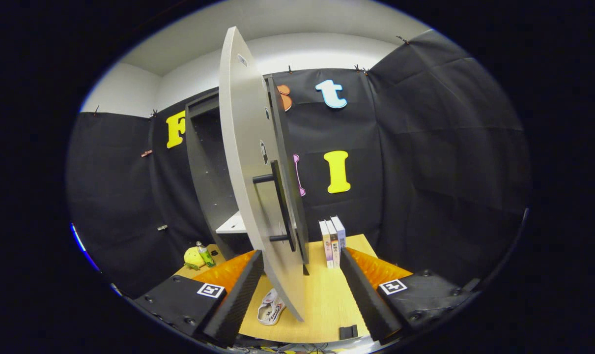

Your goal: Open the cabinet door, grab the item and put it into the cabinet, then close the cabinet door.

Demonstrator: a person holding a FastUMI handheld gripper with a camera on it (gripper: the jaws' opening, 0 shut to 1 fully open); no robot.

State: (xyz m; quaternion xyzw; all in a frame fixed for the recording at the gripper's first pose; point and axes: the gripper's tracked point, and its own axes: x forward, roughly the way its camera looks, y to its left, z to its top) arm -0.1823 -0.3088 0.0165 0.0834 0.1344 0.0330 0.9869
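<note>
Black cloth walls stand around a light wooden table [322, 300]. At the left sit a yellow soft toy [193, 257] and a small green bottle [205, 253]. Next comes the dark cabinet [206, 167] with its grey door [250, 187] swung open. The fingers [302, 295] are apart, holding nothing, the door edge between them. Books [332, 242] stand right. The door could bump the fingers.
</note>
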